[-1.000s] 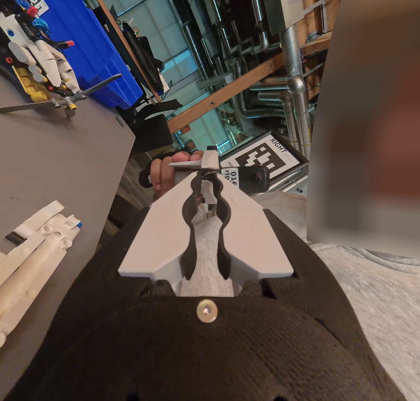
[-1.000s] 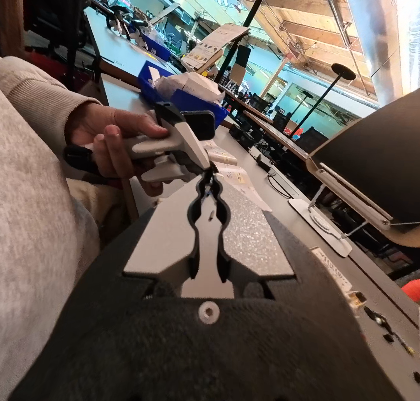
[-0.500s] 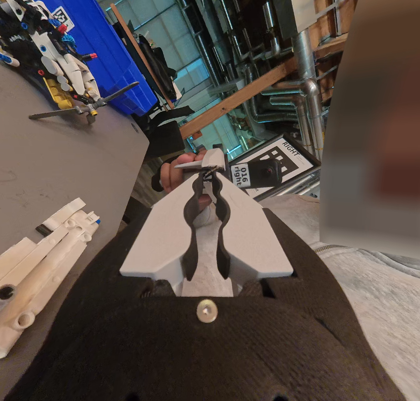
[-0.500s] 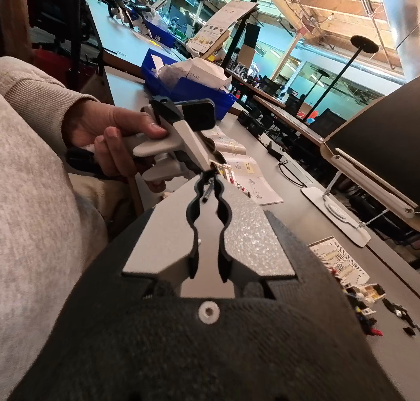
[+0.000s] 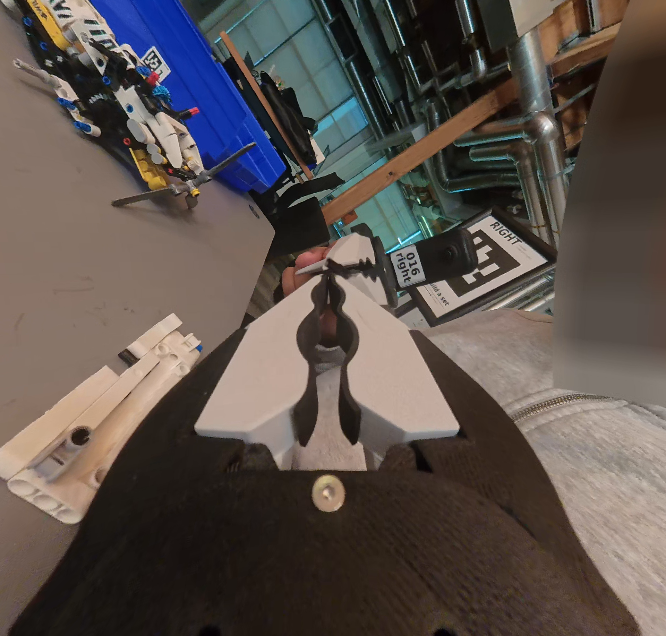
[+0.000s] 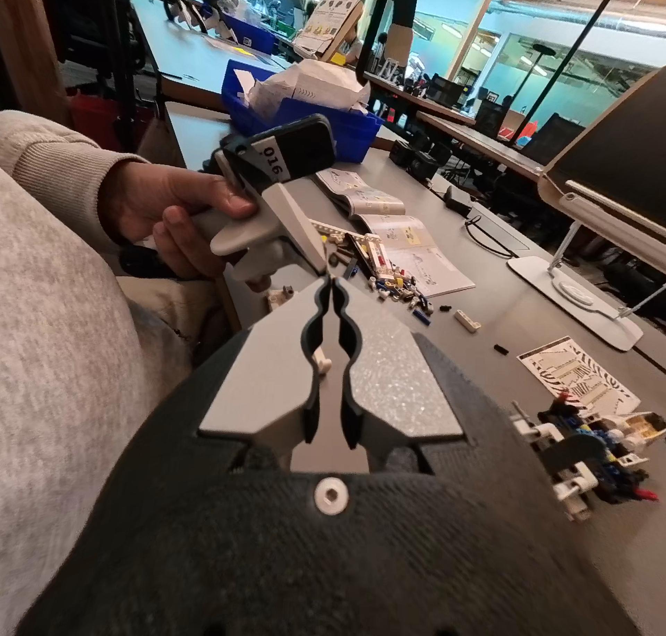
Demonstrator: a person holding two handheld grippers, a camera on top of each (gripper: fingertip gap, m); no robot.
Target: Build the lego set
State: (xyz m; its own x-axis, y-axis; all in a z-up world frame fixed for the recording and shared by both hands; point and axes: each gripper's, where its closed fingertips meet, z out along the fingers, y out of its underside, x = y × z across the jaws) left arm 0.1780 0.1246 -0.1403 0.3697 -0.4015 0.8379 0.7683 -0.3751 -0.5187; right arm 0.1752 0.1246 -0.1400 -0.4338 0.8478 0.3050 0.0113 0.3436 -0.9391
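Observation:
My left gripper (image 5: 329, 284) and my right gripper (image 6: 330, 283) meet tip to tip in the air in front of the person's grey sweatshirt, off the table's near edge. Both are shut. A small thin black lego piece (image 5: 329, 276) is pinched where the tips meet; it barely shows in the right wrist view. The right gripper also shows in the left wrist view (image 5: 333, 266), and the left in the right wrist view (image 6: 322, 263). A part-built white, black and yellow lego model (image 5: 137, 114) lies on the grey table (image 5: 108, 258), also seen at the right (image 6: 594, 449).
A white beam assembly (image 5: 101, 402) lies near the table edge. A pile of loose pieces (image 6: 393, 276), an open instruction booklet (image 6: 396, 236), a sticker sheet (image 6: 576, 377) and a monitor stand (image 6: 576, 294) are on the table. A blue bin (image 6: 324, 125) stands behind. My left and right fingertips are right by each other.
Both grippers have stayed tip to tip while turning; the right wrist view has tipped down toward the table. The right fingertips have closed tighter.

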